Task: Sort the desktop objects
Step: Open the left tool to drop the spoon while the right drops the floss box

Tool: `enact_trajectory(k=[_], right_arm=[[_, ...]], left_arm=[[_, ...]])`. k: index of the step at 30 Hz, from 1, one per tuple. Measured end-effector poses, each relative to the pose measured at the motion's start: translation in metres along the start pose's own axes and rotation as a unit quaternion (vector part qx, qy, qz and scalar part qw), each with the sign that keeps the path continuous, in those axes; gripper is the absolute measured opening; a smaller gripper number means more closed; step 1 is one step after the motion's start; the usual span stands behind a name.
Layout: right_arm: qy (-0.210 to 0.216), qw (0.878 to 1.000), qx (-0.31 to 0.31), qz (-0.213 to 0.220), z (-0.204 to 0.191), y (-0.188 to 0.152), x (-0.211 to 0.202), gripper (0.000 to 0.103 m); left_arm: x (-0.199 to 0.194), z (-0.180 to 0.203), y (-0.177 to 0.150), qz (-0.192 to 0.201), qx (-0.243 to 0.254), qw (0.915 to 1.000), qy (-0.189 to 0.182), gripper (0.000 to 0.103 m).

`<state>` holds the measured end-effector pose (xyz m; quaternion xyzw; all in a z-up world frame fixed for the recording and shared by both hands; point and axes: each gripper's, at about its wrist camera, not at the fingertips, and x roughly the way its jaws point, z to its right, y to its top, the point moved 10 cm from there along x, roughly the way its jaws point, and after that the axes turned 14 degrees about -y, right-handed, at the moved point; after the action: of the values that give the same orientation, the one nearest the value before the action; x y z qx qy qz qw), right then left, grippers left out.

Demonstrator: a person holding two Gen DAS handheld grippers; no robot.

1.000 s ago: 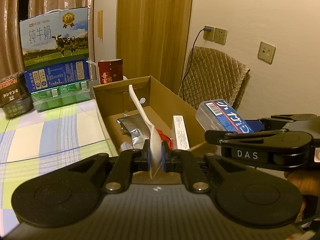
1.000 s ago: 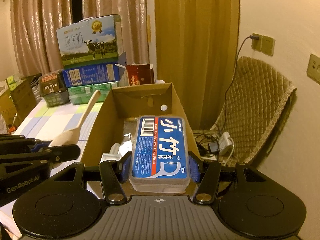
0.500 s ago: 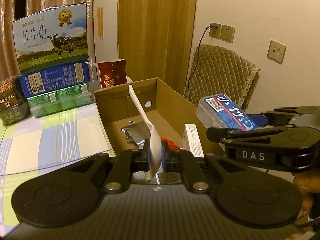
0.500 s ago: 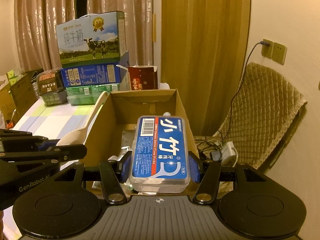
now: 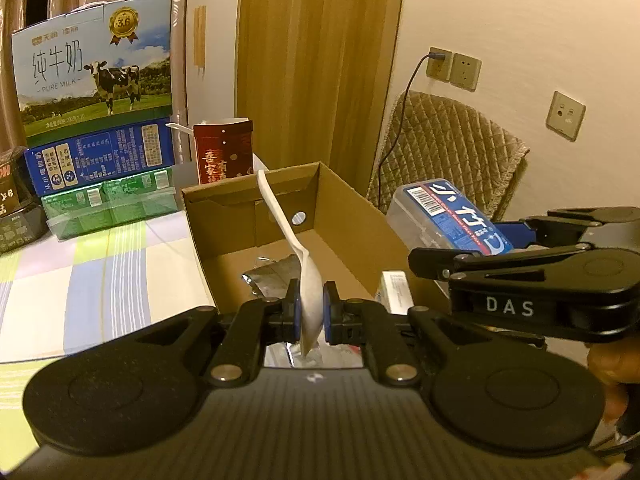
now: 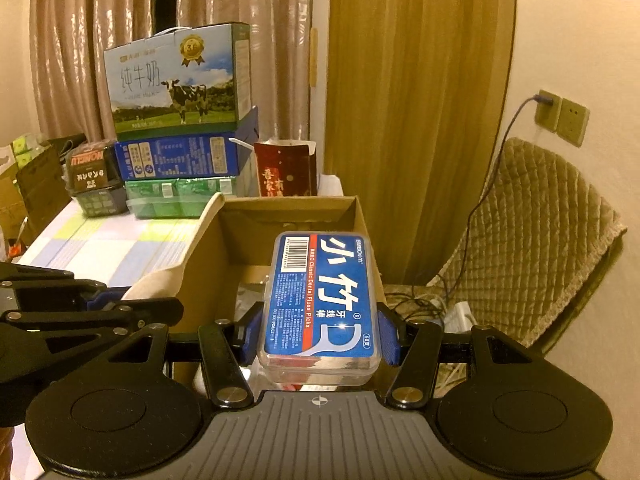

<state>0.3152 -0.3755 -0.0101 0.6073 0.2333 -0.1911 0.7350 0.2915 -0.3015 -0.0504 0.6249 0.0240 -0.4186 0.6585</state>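
**Both grippers loaded over the box, nothing released yet**

The left gripper (image 5: 307, 312) was closed to a narrow gap on the bowl of a white spoon (image 5: 298, 256), whose handle ran up toward 11 o'clock in the left wrist view. The right gripper (image 6: 319, 334) stood much wider, its pads pressed against both long sides of a clear floss case (image 6: 320, 304). Both items hung above the open cardboard box (image 5: 352, 216), the spoon over its middle and the case near its right wall, at 3 o'clock from the spoon.

As for progress, the box already held a crumpled foil pack (image 5: 272, 276), a small white carton (image 5: 394, 294) and something red, mostly hidden. I judged the sorting partly done: these two items were carried but not yet dropped in. Whether more things waited on the checked tablecloth (image 5: 80, 272) could not be told.

The writing was clear in places. The case read "BMBO Classic Dental Floss Picks" with large Chinese characters and "50". The right gripper's body showed "DAS". At 10 o'clock stood a milk carton (image 5: 92, 64) marked "纯牛奶 PURE MILK" with a "3.6" medal.
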Motion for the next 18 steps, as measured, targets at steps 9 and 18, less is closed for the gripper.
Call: enact_trajectory(k=[9,18], right_arm=[[0.002,1.000,-0.011,0.000,-0.009,0.017,0.021,0.053],[0.003,1.000,-0.012,-0.006,-0.013,0.027,0.045,0.053]], left_arm=[[0.016,-0.029,0.015,-0.001,-0.020,0.9998,0.000,0.007],[0.041,-0.050,0.021,-0.015,-0.027,0.9995,0.008,0.007]])
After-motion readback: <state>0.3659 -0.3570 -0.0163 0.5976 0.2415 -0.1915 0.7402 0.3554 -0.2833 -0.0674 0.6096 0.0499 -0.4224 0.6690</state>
